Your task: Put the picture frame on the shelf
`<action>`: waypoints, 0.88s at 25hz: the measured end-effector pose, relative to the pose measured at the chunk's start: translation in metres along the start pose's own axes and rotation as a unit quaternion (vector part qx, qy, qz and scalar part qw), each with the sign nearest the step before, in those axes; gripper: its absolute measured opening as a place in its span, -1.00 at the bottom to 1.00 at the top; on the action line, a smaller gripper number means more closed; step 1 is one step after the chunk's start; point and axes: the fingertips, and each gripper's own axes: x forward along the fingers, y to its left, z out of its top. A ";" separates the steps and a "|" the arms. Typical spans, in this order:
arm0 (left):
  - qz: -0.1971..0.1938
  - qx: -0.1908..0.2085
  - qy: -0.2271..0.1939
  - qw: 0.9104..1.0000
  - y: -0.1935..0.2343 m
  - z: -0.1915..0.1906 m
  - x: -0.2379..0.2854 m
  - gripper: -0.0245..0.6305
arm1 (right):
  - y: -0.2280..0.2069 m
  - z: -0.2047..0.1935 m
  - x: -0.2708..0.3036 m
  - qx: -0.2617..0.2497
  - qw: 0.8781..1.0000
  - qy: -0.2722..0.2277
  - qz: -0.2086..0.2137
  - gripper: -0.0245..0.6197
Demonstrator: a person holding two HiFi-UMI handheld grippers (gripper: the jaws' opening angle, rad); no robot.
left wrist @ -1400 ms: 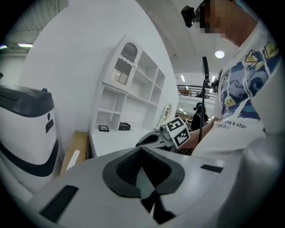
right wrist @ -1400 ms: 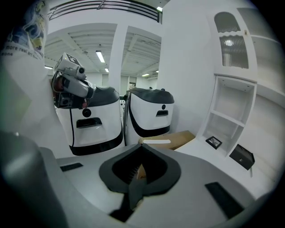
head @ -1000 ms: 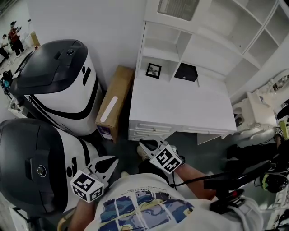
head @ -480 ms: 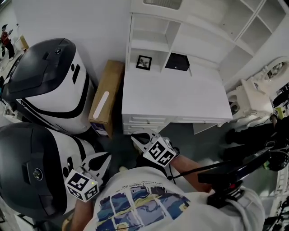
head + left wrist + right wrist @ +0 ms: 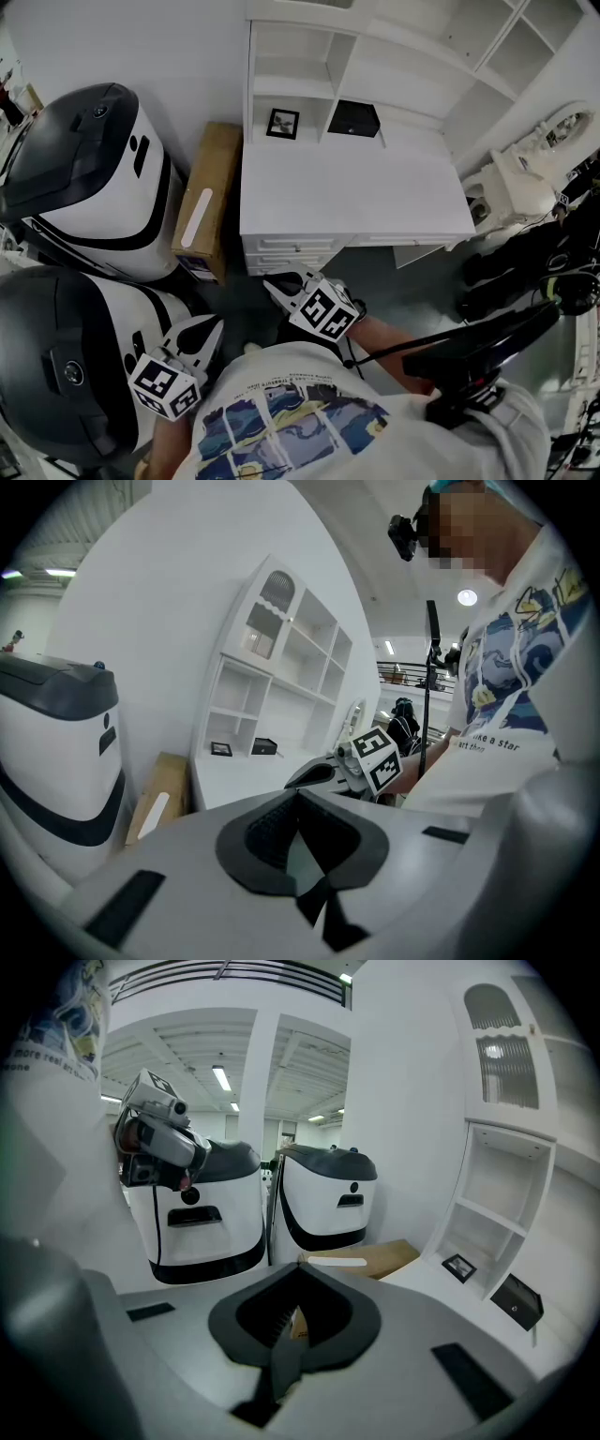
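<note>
A small black picture frame [image 5: 282,123] stands at the back of the white desk [image 5: 356,202], under the lowest left shelf cubby; it also shows in the left gripper view [image 5: 221,749] and the right gripper view [image 5: 458,1267]. Both grippers hang low, close to the person's body and well short of the desk. My left gripper [image 5: 208,329] points up beside the nearer white machine, its jaws shut and empty [image 5: 299,792]. My right gripper [image 5: 275,285] sits just below the desk's front drawers, also shut with nothing in it [image 5: 300,1268].
A black box [image 5: 353,118] stands to the right of the frame. The white shelf unit [image 5: 394,56] rises over the desk. Two large white-and-grey machines [image 5: 89,178] [image 5: 66,366] fill the left. A cardboard box [image 5: 206,202] leans beside the desk. Black stands and gear [image 5: 487,342] crowd the right.
The head view has swung, so the desk and frame sit further left and higher. Both grippers stay shut near the body, shifted slightly left in the view.
</note>
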 end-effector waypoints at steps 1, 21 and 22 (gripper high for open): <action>-0.001 0.001 0.001 1.000 0.000 0.000 0.001 -0.89 | -0.001 0.000 0.000 0.000 1.000 0.000 0.000 -0.85; -0.012 -0.006 0.008 1.000 0.028 0.013 0.028 -0.89 | -0.032 -0.001 0.019 0.001 1.000 0.008 0.000 -0.85; -0.012 -0.006 0.008 1.000 0.031 0.014 0.030 -0.89 | -0.035 -0.001 0.021 0.001 1.000 0.007 0.001 -0.85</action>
